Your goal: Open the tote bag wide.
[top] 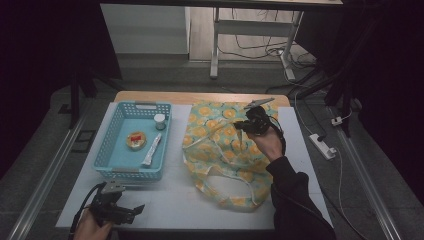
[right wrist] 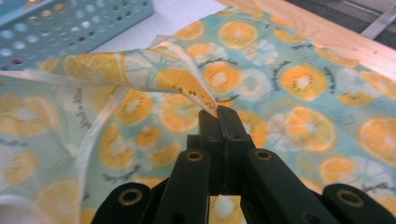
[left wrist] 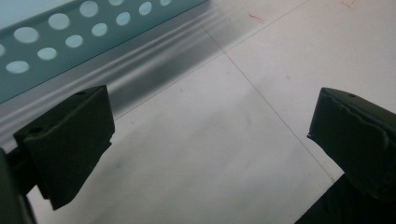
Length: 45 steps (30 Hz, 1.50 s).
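A teal cloth bag point(top: 220, 150) printed with orange slices lies spread on the white table, handles toward the front. My right gripper point(top: 248, 125) hovers over the bag's upper part, shut on a pinched fold of the bag's cloth point(right wrist: 196, 88), which it lifts off the layer below. My left gripper point(top: 132, 211) rests at the table's front left edge, open, with bare table between its jaws. Left of the bag stands a light blue perforated basket point(top: 112, 145) that holds a small white jar point(top: 159, 121), a round yellow-red tin point(top: 136, 140) and a white tube point(top: 151, 150).
The basket's wall point(left wrist: 70, 42) runs close above my left gripper point(left wrist: 210, 135). A strip of wooden tabletop point(top: 200, 97) shows at the far edge. On the floor to the right lie a power strip point(top: 323, 145) and cables.
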Motion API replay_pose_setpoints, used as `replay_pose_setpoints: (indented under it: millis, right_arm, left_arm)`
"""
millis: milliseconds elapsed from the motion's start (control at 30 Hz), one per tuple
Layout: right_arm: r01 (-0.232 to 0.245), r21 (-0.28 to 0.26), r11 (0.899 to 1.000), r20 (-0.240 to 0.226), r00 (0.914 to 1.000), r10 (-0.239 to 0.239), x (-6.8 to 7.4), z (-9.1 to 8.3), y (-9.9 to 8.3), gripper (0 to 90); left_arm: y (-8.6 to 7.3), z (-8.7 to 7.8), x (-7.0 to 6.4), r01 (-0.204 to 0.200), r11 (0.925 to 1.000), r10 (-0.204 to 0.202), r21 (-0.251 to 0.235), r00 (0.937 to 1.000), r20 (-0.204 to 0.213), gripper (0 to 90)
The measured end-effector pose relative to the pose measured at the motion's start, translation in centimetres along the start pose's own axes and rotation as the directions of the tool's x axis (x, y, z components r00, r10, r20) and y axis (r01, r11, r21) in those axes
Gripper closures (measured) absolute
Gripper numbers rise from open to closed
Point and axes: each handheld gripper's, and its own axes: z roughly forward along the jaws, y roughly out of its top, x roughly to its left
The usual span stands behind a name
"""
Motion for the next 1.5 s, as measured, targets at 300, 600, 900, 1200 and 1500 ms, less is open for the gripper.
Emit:
replay_pose_setpoints:
  millis: [300, 600, 900, 1200, 1500]
  right_arm:
    - [0.026, 0.025, 0.999, 0.058, 0.998, -0.027, -1.6, 2.7, -0.2, 89.8]
    - [0.01, 0.09, 0.996, 0.083, 0.9964, -0.017, -2.9, 6.0, -2.0, 89.6]
    - [-0.035, 0.107, 0.994, 0.111, 0.9936, 0.023, -3.5, 7.1, -3.8, 75.9]
    - [-0.072, 0.04, 0.997, 0.11, 0.9916, 0.067, -3.6, 4.5, -2.9, 53.0]
    - [-0.061, 0.017, 0.998, 0.008, 0.9981, 0.061, -1.1, 1.8, -2.7, 33.5]
  left_arm:
    - [0.0, 0.0, 0.0, -0.002, 1.0, 0.002, 0.005, 1.0, -0.002, 0.6]
    - [0.0, 0.1, -0.1, -0.004, 1.0, 0.004, 0.007, 1.0, -0.004, 0.7]
    - [0.1, 0.1, -0.1, -0.01, 0.9999, 0.01, 0.011, 0.9999, -0.007, 0.8]
    - [0.1, 0.1, -0.1, -0.012, 0.9998, 0.012, 0.015, 0.9999, -0.01, 0.9]
    - [0.1, 0.1, -0.2, -0.011, 0.9998, 0.012, 0.017, 0.9999, -0.012, 0.9]
